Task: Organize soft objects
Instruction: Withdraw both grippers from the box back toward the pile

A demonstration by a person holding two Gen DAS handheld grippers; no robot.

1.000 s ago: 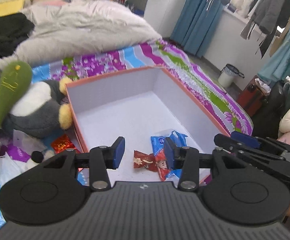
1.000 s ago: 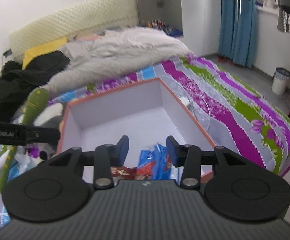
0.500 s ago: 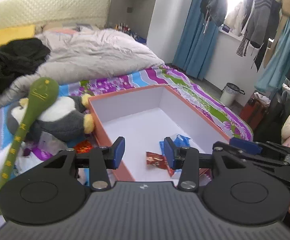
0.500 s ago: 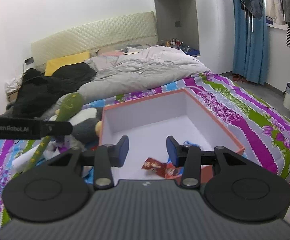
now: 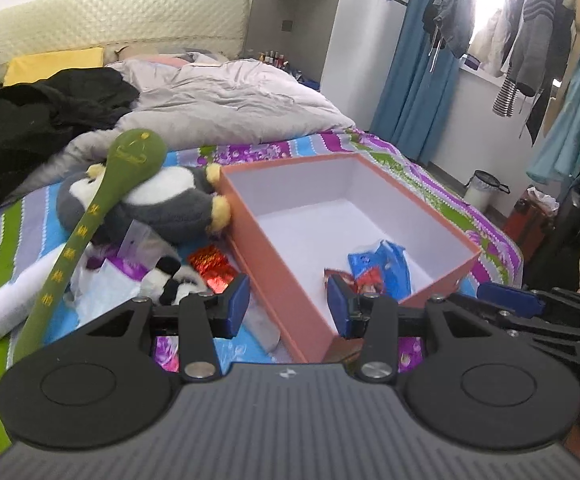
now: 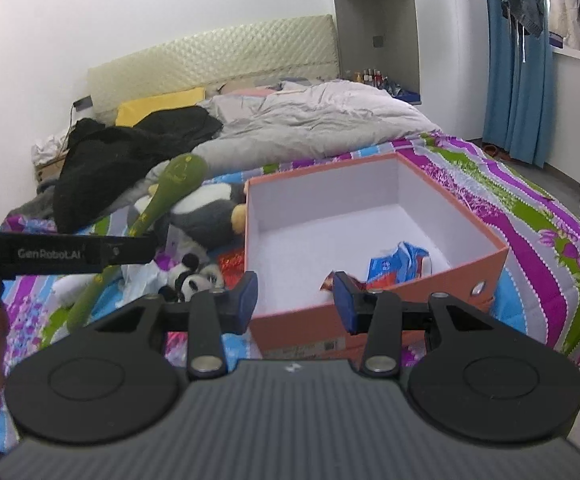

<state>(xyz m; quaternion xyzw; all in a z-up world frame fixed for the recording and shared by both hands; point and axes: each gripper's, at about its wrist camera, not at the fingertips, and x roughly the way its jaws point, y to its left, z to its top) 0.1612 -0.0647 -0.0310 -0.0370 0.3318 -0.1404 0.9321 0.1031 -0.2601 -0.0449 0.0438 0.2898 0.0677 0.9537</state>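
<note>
While both grippers, left (image 5: pixel 288 304) and right (image 6: pixel 295 300), are gaping wide and empty, one orange box (image 5: pixel 290 300) is holding two packets (image 5: pixel 377 270) (its front wall (image 6: pixel 389 312) is showing only rightward).

wrist views, side by side (shared box (image 5: pixel 290 308))

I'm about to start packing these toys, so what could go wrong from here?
The green plush stick lies across the grey penguin plush, so lifting the penguin may drag it along. The orange box sits near the bed's edge; a push could tip it off.
</note>
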